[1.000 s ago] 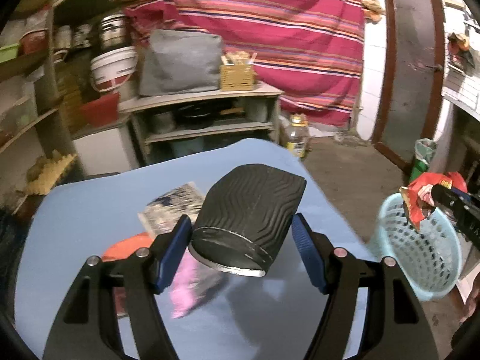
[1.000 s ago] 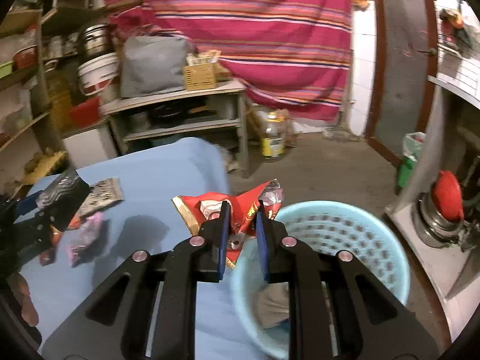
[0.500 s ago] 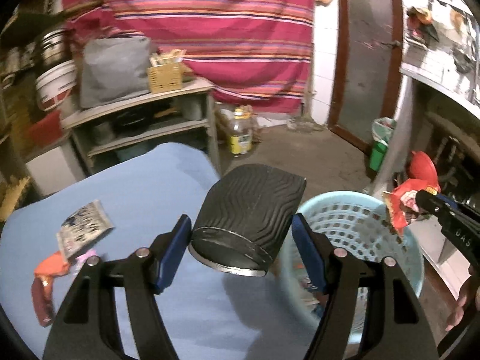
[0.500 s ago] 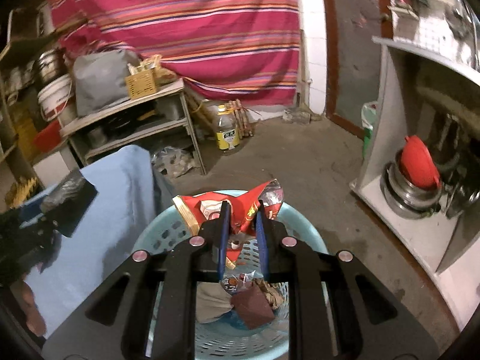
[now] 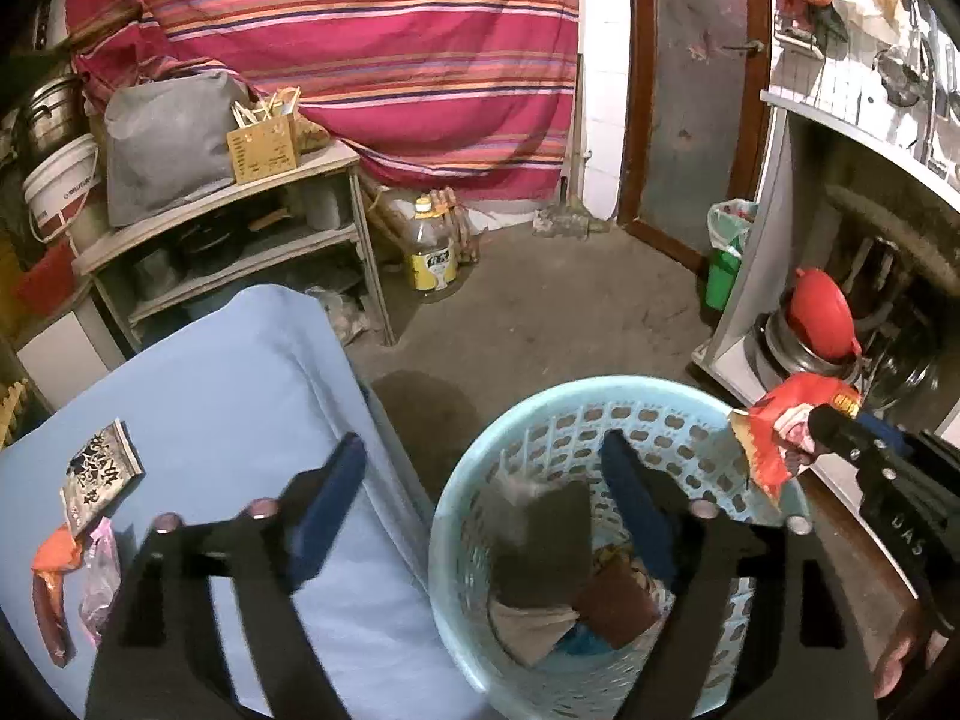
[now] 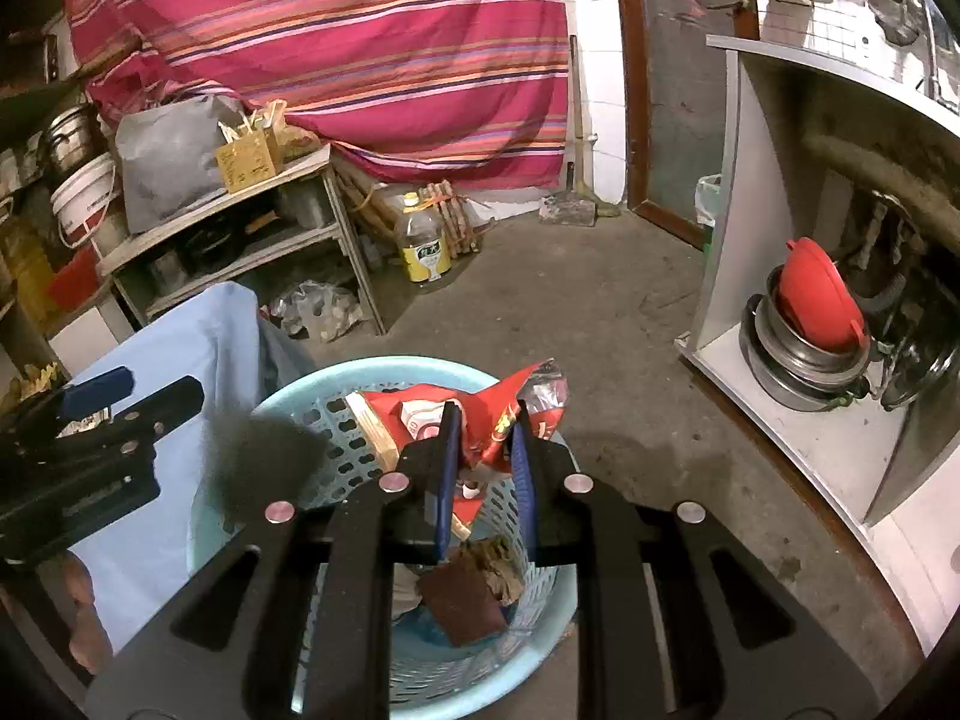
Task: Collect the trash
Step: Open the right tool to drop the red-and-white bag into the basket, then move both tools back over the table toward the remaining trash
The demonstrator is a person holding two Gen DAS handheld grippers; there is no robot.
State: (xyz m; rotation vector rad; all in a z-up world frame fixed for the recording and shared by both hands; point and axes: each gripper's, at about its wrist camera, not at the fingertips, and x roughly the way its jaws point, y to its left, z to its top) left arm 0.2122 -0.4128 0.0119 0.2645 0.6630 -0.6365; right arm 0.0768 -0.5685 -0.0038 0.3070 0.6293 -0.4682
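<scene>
The left gripper [image 5: 480, 480] has its blue-padded jaws spread wide, with nothing between them. Just below it a dark, ribbed, blurred packet [image 5: 537, 540] is in the mouth of the basket [image 5: 600, 396], clear of both jaws; how it is turned I cannot tell through the blur. The basket is pale blue plastic, round, with a lattice of holes in its wall, standing on the concrete floor just beside the blue-covered tabletop [image 5: 240, 372]. The right gripper [image 6: 483, 438] is clamped on a crinkled red foil wrapper [image 6: 480, 408] above the basket, its long axis lying roughly crosswise, a torn silver-lined corner tilted up to the right. On the tabletop lie a flat printed sachet [image 5: 99, 474], an orange wrapper [image 5: 54, 558] and a thin pink bag [image 5: 102, 570].
</scene>
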